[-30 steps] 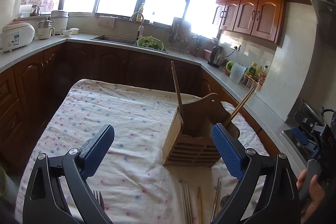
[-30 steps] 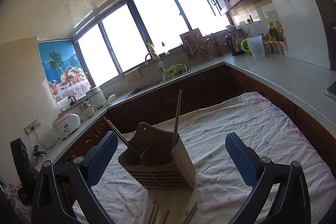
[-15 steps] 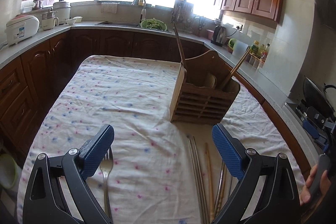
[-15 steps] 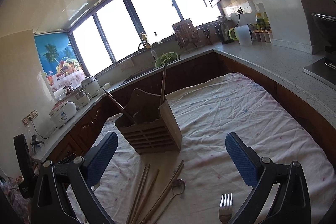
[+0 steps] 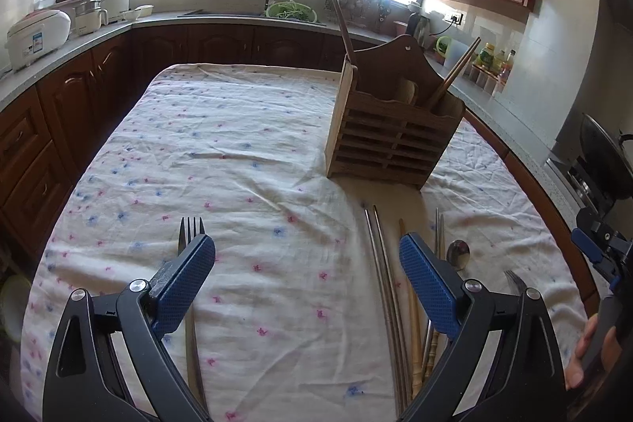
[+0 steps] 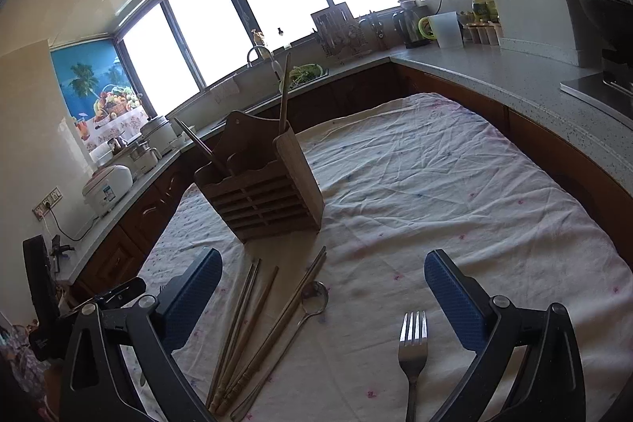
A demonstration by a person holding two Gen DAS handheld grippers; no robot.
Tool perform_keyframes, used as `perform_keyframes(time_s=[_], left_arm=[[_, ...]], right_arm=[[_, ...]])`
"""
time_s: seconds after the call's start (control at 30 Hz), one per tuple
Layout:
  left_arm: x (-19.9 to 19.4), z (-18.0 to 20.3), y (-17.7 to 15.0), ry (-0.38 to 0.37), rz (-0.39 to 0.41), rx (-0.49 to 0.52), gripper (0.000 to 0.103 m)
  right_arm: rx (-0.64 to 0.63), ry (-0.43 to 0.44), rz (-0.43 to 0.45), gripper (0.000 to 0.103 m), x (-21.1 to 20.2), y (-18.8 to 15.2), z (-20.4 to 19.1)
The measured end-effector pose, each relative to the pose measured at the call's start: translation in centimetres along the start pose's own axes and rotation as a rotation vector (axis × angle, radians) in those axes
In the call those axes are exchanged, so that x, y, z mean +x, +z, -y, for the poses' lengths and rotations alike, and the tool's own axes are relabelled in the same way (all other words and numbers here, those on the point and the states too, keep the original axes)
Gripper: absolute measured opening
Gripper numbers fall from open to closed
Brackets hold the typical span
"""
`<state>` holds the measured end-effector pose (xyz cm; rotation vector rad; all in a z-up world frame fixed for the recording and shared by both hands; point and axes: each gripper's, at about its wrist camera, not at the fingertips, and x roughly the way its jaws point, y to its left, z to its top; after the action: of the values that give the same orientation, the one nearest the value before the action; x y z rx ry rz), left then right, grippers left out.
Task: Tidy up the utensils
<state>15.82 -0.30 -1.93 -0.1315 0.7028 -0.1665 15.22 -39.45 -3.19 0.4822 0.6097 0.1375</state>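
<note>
We are holding the left gripper (image 5: 306,263) and right gripper (image 6: 322,281) spread wide, both empty, over the cloth (image 5: 245,161). We are judging the fork (image 6: 412,339) nearest on the right: close across its handle. The chopsticks (image 6: 253,307) and spoon (image 6: 314,297) are overlapping, their count unclear; the wooden holder (image 6: 261,190) is sitting farther back, its compartments hidden.

Both wrist cameras look forward and down from low above the bench (image 5: 245,145), toward the windows. Both views share the wooden holder (image 5: 391,141) (image 6: 265,192) and the chopsticks (image 5: 389,287) (image 6: 253,323) lying near.
</note>
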Motion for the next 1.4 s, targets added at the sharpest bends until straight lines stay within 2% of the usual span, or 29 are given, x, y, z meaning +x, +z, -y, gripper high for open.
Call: perform_keyframes(time_s=[0.6,0.67,0.83,0.87,1.0,1.17,1.23,1.3,1.4], left_arm=[[6.5,4.5,0.4,0.002,-0.160,0.148,0.096],[7.8,5.2,0.3,0.005,-0.185,0.172,0.094],[10.8,6.7,-1.1,0.027,-0.271,0.244,0.075],[11.1,6.7,-1.4,0.039,-0.281,0.252,0.075],[10.6,4.7,-1.8,0.050,-0.271,0.236,0.075],[9.1,0.3,-2.0,0.076,-0.280,0.190,0.075],[8.5,-1.4,-1.9,0.062,-0.281,0.154,0.075],[7.8,-2.6,-1.6,0.040,-0.273,0.118,0.074],[7.1,-3.6,-1.1,0.010,-0.248,0.070,0.074]], right_arm=[[-0.005,-0.023,-0.076,0.101,3.5,-0.2,0.3],[0.002,-0.033,-0.079,0.101,3.9,-0.1,0.5],[0.011,-0.041,-0.099,0.094,4.9,0.1,0.8],[0.007,-0.044,-0.104,0.093,5.1,0.2,0.8],[-0.017,-0.050,-0.146,0.075,6.8,0.2,0.3],[-0.072,-0.031,-0.239,0.050,10.1,-0.4,-1.4],[-0.101,-0.021,-0.273,0.031,11.5,-0.8,-2.3],[-0.119,-0.005,-0.305,0.018,12.9,-1.1,-3.1],[-0.137,-0.011,-0.353,0.013,14.8,-1.5,-3.7]])
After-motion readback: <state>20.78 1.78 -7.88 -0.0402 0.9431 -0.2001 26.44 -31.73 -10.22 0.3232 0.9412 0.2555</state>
